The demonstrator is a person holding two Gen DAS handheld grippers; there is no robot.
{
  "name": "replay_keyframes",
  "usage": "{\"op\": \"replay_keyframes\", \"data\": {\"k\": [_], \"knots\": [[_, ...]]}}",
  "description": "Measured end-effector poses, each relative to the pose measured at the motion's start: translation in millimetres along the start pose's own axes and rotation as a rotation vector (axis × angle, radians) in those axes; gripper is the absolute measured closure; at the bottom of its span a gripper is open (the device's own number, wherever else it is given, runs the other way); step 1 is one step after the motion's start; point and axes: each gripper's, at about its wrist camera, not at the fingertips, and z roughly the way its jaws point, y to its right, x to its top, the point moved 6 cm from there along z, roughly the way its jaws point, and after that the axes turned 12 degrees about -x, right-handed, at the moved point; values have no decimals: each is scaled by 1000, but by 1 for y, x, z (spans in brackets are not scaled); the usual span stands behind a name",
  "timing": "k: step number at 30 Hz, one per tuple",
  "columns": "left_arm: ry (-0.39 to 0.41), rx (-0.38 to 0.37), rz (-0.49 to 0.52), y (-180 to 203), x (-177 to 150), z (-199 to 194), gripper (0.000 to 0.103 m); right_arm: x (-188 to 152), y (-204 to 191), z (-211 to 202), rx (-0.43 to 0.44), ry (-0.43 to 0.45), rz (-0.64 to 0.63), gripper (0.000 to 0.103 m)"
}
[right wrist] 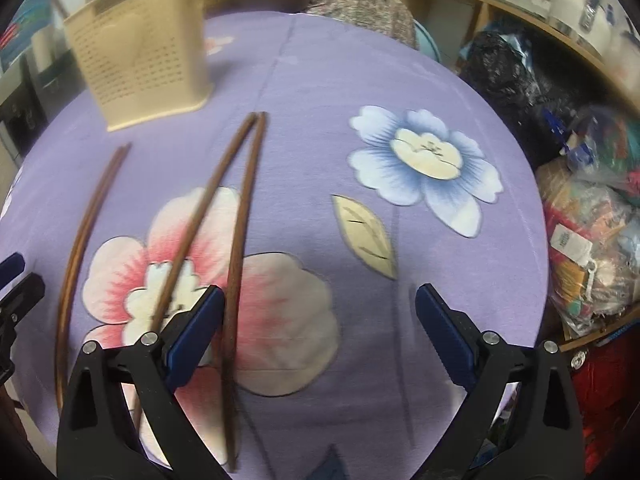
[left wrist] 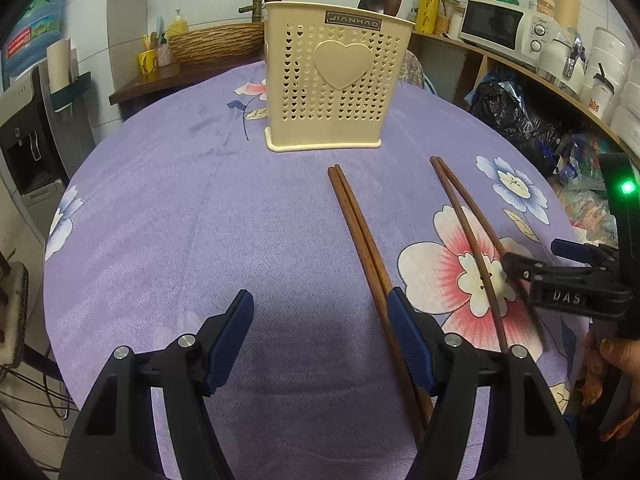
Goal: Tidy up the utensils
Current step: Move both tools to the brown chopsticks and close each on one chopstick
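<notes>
Chopsticks, left pair (left wrist: 362, 236): two brown wooden sticks lying side by side, touching, on the worktop, running from near the basket back under the left gripper's right finger.
Chopsticks, right pair (right wrist: 236, 216): two thinner brown sticks, tips close together at the far end and spreading apart toward the camera, lying across the pink flower print (the right wrist view is blurred).
Basket (left wrist: 334, 76): cream plastic utensil holder with heart-shaped holes and a raised heart on its front, standing upright on the worktop beyond both pairs; dark handles and spoon bowls stick out of its top.
Left gripper (left wrist: 322, 344): jaws stand apart with only cloth between them; the left pair lies at the outer side of its right finger, and whether the pad touches the sticks I cannot tell.
Right gripper (right wrist: 320, 340): jaws wide, low over the pink flower; one stick of the right pair runs between the fingers just inside the left pad, the other passes under the left finger. Nothing is clamped.
Worktop (left wrist: 168, 200): round, covered with a purple flowered cloth.
Surroundings: a microwave (left wrist: 496, 26) on a shelf to the right, dark bags below it.
</notes>
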Motion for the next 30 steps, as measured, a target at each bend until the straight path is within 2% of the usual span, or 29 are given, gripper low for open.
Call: {"op": "replay_keyframes", "data": {"k": [7,19,25,30], "knots": [[-32,2,24,11,-4,9,43,-2,4,1,14,8,14,9],[-64,20,43,14,-10,13,46,-4,7,4,39,10,34,8],[-68,67,78,12,5,29,46,-4,6,5,35,13,32,6],[-71,75,64,-7,18,34,49,-2,6,6,46,15,23,6]]}}
